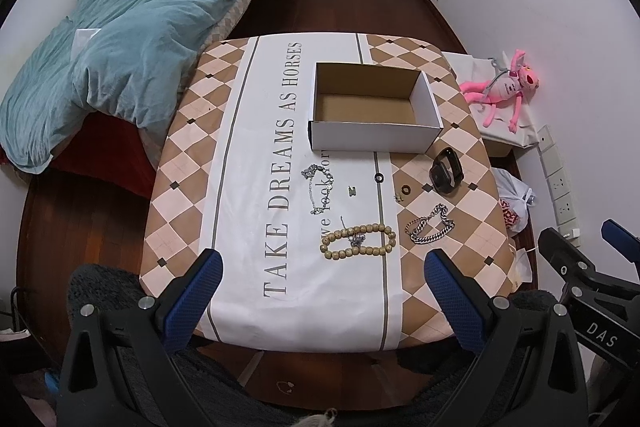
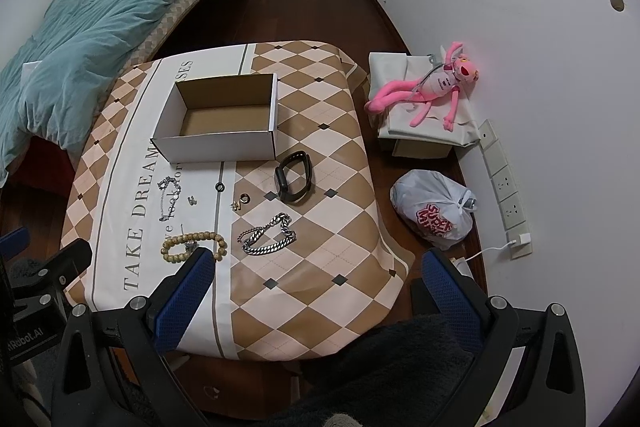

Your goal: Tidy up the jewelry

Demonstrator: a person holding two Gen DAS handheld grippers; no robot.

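Box (image 1: 376, 131), watch (image 1: 447, 171), two bracelets (image 1: 358, 241)

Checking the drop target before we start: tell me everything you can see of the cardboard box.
The box is an open rectangular carton with no lid, white outside and plain brown cardboard inside. It looks empty: only the bare floor shows. It sits flat and upright on the far half of the table, over the printed cloth, covering part of its lettering. Nothing leans on it; the black watch and thin silver chain lie just in front, apart from it. Neither claw is near it.
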